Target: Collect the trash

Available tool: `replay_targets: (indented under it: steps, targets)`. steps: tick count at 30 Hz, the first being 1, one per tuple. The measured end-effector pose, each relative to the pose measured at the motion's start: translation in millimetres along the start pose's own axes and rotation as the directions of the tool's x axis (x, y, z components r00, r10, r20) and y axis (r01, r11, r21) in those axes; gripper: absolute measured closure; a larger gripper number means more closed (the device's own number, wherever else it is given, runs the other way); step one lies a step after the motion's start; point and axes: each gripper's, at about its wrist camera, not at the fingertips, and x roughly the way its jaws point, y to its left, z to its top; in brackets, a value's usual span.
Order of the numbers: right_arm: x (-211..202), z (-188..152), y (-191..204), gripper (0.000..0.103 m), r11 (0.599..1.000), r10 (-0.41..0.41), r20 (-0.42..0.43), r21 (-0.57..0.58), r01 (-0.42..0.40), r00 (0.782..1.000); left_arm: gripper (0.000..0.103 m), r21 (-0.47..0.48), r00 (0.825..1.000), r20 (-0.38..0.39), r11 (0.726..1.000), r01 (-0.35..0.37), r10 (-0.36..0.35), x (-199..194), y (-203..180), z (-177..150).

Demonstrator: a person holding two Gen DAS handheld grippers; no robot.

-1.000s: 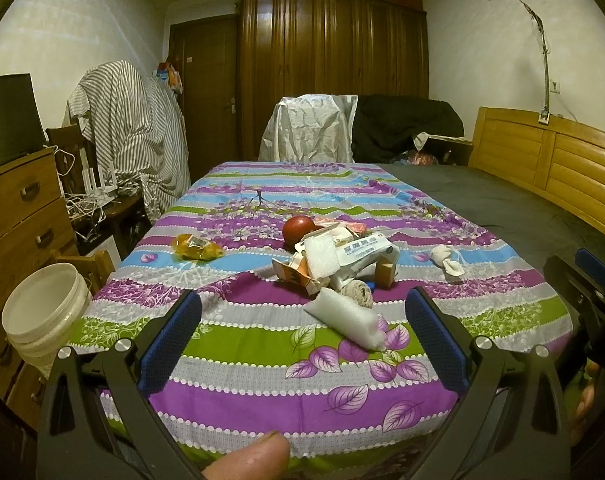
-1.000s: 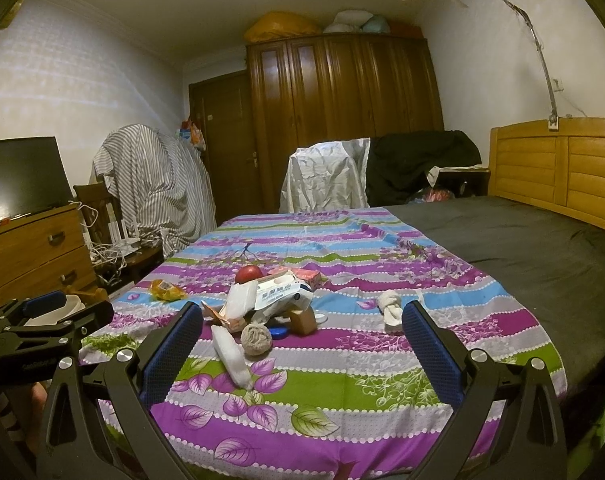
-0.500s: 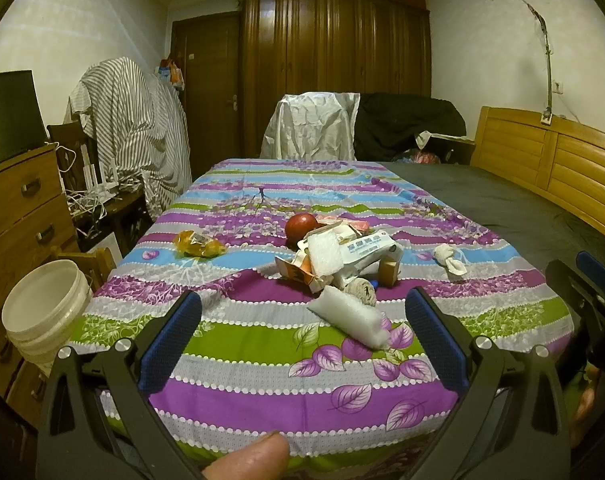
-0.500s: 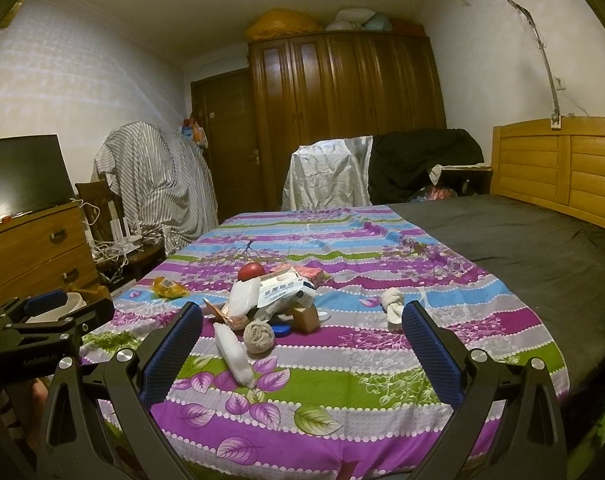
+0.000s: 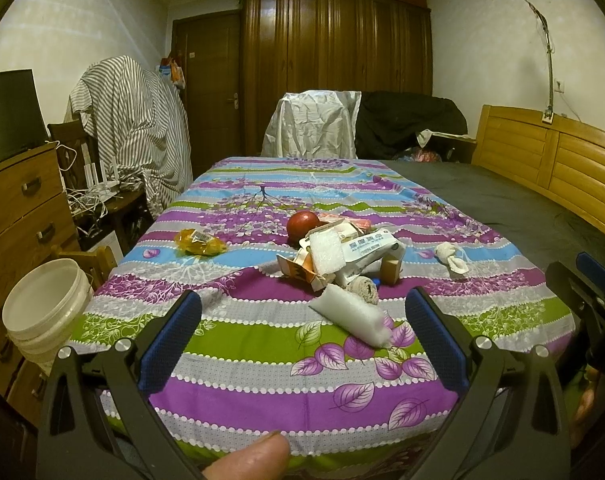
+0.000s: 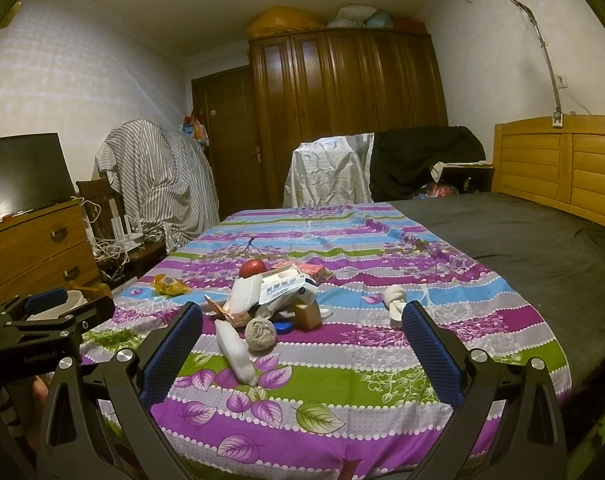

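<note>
A pile of trash lies on the striped floral cloth (image 5: 262,336) (image 6: 382,344): a white foam roll (image 5: 352,314) (image 6: 233,347), a wet-wipes packet (image 5: 366,250) (image 6: 288,286), a torn orange carton (image 5: 302,270), a beige crumpled ball (image 6: 260,333), a brown block (image 5: 391,267) (image 6: 308,315) and a red apple (image 5: 302,224) (image 6: 252,268). A yellow wrapper (image 5: 199,241) (image 6: 167,285) lies apart at left, a knotted white tissue (image 5: 452,258) (image 6: 394,300) at right. My left gripper (image 5: 302,334) and right gripper (image 6: 302,344) are open and empty, short of the pile. A white bucket (image 5: 42,312) stands left of the bed.
A wooden dresser (image 5: 18,208) with a monitor stands at left, by a chair under striped cloth (image 5: 138,128). A wardrobe (image 5: 334,68) and covered chair (image 5: 310,124) are at the far end. Dark sheet (image 6: 522,248) and wooden headboard (image 5: 550,164) are at right.
Both grippers have edged slightly forward toward the pile, which sits a little lower in each view. Nothing on the cloth has moved.
</note>
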Motion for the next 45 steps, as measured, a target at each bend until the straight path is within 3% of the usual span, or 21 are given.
replay_targets:
  steps: [9,13,15,17,21,23,28,29,33,36,39,41,45]
  targets:
    - [4,-1,0,0.004,1.0,0.017,-0.013,-0.005,-0.017,1.0,0.005,0.006,1.0,-0.009,1.0,-0.012,0.012,3,4,1]
    - [26,-4,6,0.004,0.991,0.129,-0.084,-0.021,-0.131,0.988,0.005,-0.004,0.998,-0.058,1.0,-0.02,0.02,21,26,3]
    - [46,-8,14,0.005,0.977,0.202,-0.157,-0.039,-0.211,0.967,0.005,-0.019,0.992,-0.127,0.999,-0.026,0.023,37,41,3]
    - [77,-16,26,0.011,0.952,0.287,-0.263,-0.032,-0.306,0.921,0.005,-0.055,0.977,-0.213,0.998,-0.018,0.006,60,61,-3]
    - [141,-35,56,0.033,0.924,0.31,-0.416,-0.078,-0.373,0.855,0.005,-0.085,0.946,-0.324,0.996,-0.03,0.001,103,90,-18]
    - [173,-44,69,0.046,0.921,0.294,-0.458,-0.099,-0.377,0.839,0.005,-0.108,0.932,-0.361,0.994,-0.018,-0.023,119,94,-20]
    - [233,-63,86,0.063,0.921,0.255,-0.528,-0.122,-0.37,0.81,0.005,-0.119,0.91,-0.41,0.993,0.012,-0.061,152,89,-17]
    - [242,-67,86,0.075,0.924,0.25,-0.532,-0.119,-0.364,0.809,0.005,-0.113,0.908,-0.414,0.993,0.022,-0.067,156,85,-16]
    - [234,-69,63,0.076,0.932,0.279,-0.511,-0.059,-0.358,0.813,0.005,-0.067,0.898,-0.425,0.994,0.089,-0.109,174,62,-15]
    - [207,-68,30,0.076,0.947,0.276,-0.497,-0.008,-0.322,0.823,0.006,-0.019,0.877,-0.454,0.985,0.169,-0.159,190,34,-20]
    - [184,-67,-10,0.076,0.973,0.21,-0.474,0.021,-0.228,0.855,0.013,0.029,0.845,-0.492,0.966,0.257,-0.21,208,0,-24]
    - [178,-65,-29,0.076,0.981,0.188,-0.459,0.052,-0.185,0.869,0.019,0.052,0.836,-0.506,0.96,0.277,-0.214,218,-18,-26]
    - [182,-65,-48,0.076,0.986,0.164,-0.454,0.074,-0.146,0.876,0.019,0.057,0.832,-0.513,0.959,0.278,-0.211,240,-45,-22]
